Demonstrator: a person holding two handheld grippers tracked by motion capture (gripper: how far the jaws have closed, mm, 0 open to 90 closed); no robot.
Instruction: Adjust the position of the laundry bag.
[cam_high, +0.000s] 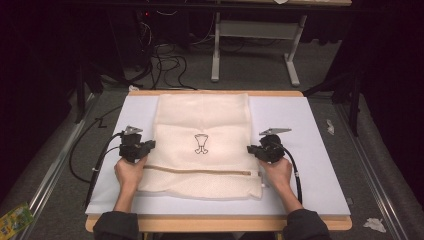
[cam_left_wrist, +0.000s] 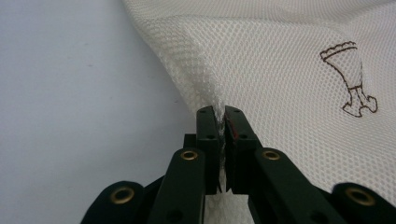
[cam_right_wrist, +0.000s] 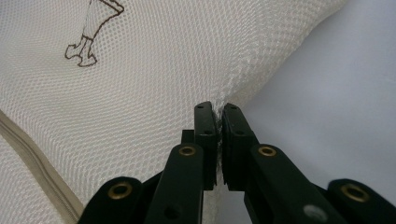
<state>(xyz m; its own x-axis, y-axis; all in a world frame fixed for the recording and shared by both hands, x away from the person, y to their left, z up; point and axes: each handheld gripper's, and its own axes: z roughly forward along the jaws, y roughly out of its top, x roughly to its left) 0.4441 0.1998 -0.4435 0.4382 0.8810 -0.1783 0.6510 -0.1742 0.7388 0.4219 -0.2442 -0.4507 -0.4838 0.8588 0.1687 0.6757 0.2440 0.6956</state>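
Squarely in the middle of the pale mat (cam_high: 305, 150) lies a cream mesh bag (cam_high: 200, 120), its far edge near the mat's far edge and its near edge short of the near edge. A beige zip (cam_high: 200, 171) runs across the bag close to its near edge, and a small brown outline print (cam_high: 201, 143) sits at its centre. The mat rests on a wooden table (cam_high: 215, 223).

The left gripper (cam_high: 149, 146) is at the bag's left edge, its jaws pressed together on a fold of mesh; in the left gripper view the fabric (cam_left_wrist: 280, 56) puckers up into the narrow slot between the black fingers (cam_left_wrist: 208, 135), with the print (cam_left_wrist: 351, 77) off to the right. The right gripper (cam_high: 251, 149) pinches the bag's right edge the same way: in the right gripper view the mesh (cam_right_wrist: 163, 70) is drawn into the closed jaws, with the zip (cam_right_wrist: 42, 172) at the lower left. Both grips sit just beyond the zip line, about level with each other.
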